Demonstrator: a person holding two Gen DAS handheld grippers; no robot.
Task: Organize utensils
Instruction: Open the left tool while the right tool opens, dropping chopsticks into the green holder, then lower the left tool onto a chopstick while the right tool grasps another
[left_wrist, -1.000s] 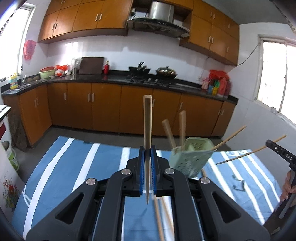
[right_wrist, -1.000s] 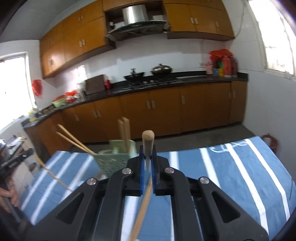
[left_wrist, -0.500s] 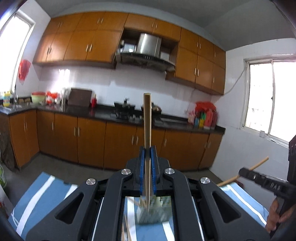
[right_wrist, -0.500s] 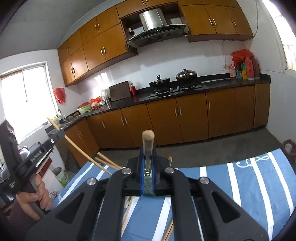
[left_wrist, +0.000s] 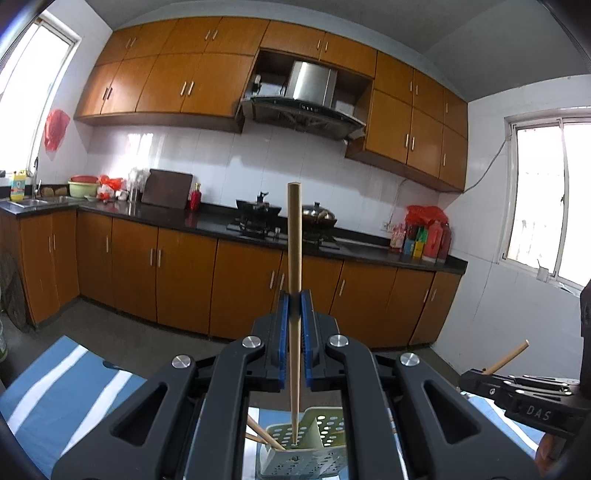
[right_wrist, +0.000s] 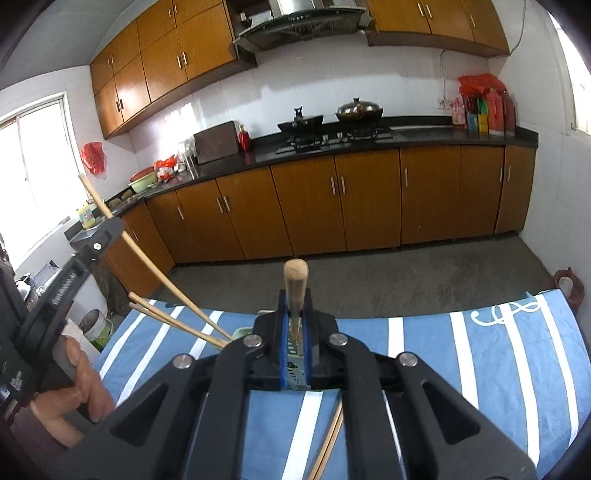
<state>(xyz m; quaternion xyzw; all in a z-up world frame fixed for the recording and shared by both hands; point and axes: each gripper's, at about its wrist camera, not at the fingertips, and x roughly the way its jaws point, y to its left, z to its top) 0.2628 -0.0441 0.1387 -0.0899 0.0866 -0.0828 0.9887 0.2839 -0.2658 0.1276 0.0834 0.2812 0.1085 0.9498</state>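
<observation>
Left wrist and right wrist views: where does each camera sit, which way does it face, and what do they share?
Left wrist: on the left tongs, facing the stove wall, gripping an upright chopstick; the other tongs show at right.
Right wrist: on the right tongs, angled down at the striped cloth; a hand shows at left.
Shared: the green holder, the stove counter.

Chopstick holder (left_wrist: 306, 448) on counter (right_wrist: 461, 369), two chopsticks (right_wrist: 177, 325) in it; stove (right_wrist: 332, 140) behind, across the floor.
</observation>
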